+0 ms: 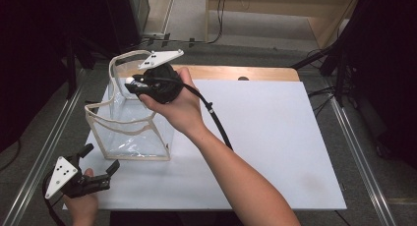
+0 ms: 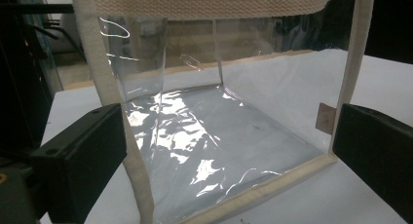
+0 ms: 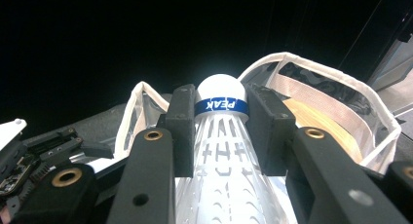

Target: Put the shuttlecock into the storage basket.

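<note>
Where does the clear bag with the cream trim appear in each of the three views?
High view: clear bag stands left of centre on the white board.
Left gripper view: it spans the picture, between the open claw.
Right gripper view: its rim lies behind the shuttlecock.
Shared landmark: the cream trim.

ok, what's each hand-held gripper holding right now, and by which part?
The right hand-held gripper clamps a white shuttlecock by its skirt just below the cork, over the clear bag. The left hand-held gripper holds nothing, jaws open beside the bag.
</note>
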`<state>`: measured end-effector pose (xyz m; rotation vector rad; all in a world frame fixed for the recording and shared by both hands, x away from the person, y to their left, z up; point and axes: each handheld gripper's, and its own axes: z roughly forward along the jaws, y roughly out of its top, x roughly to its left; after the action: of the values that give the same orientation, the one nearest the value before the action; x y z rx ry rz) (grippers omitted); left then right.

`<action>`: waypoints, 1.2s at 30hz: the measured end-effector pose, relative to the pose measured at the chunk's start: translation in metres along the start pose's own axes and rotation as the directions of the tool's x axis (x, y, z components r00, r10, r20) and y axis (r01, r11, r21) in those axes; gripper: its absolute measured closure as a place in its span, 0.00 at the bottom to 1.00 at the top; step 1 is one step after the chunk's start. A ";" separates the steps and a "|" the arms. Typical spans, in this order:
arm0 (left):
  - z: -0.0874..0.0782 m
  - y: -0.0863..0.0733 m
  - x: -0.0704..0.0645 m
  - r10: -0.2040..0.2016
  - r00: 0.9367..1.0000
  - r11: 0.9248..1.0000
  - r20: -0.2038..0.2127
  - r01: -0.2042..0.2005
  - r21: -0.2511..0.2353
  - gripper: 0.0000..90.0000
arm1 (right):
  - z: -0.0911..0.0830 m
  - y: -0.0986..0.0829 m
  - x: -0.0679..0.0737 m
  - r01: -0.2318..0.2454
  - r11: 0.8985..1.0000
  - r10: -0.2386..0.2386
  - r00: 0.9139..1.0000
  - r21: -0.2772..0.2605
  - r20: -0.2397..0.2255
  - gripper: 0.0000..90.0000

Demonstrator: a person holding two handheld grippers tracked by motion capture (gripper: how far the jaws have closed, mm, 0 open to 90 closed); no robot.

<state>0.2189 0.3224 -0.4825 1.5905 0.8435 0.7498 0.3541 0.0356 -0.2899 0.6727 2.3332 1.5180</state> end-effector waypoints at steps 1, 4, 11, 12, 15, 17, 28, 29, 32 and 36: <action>0.000 0.000 0.000 0.000 1.000 1.000 0.001 0.000 0.000 0.00 | 0.000 0.000 0.000 0.000 1.000 0.000 1.000 0.000 0.000 0.70; 0.000 0.000 0.000 -0.006 1.000 1.000 0.001 0.006 -0.003 0.00 | 0.006 -0.002 -0.002 0.001 1.000 -0.001 1.000 -0.003 -0.005 0.70; 0.000 0.000 0.000 -0.005 1.000 1.000 0.002 0.005 -0.003 0.00 | 0.012 -0.004 -0.003 0.002 1.000 -0.002 1.000 0.001 -0.010 0.70; 0.000 0.000 0.000 -0.005 1.000 1.000 0.003 0.005 -0.004 0.00 | 0.012 -0.005 -0.003 -0.001 1.000 0.001 1.000 0.002 -0.012 0.70; 0.000 0.000 0.000 -0.005 1.000 1.000 0.002 0.005 -0.004 0.00 | 0.017 -0.008 -0.005 -0.006 1.000 0.006 1.000 0.009 -0.021 0.70; 0.000 0.000 0.000 -0.005 1.000 1.000 0.002 0.005 -0.004 0.00 | 0.018 -0.008 -0.005 -0.005 1.000 0.005 1.000 0.009 -0.024 0.70; 0.000 0.000 0.000 -0.005 1.000 1.000 0.003 0.005 -0.005 0.00 | 0.030 -0.017 -0.005 -0.007 0.999 0.008 0.999 0.031 -0.033 0.70; 0.000 0.000 0.000 -0.006 1.000 1.000 0.003 0.006 -0.006 0.00 | 0.031 -0.018 -0.005 -0.006 0.999 0.007 0.999 0.033 -0.032 0.70; 0.000 0.000 0.000 -0.006 1.000 1.000 0.003 0.006 -0.006 0.00 | 0.032 -0.019 -0.005 -0.007 0.999 0.009 0.999 0.039 -0.033 0.70; 0.000 0.000 0.000 -0.004 1.000 1.000 0.004 0.004 -0.005 0.00 | 0.033 -0.020 -0.006 -0.006 0.999 0.008 0.999 0.045 -0.038 0.70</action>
<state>0.2187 0.3228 -0.4826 1.5847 0.8419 0.7452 0.3700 0.0518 -0.3222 0.6691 2.4017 1.4980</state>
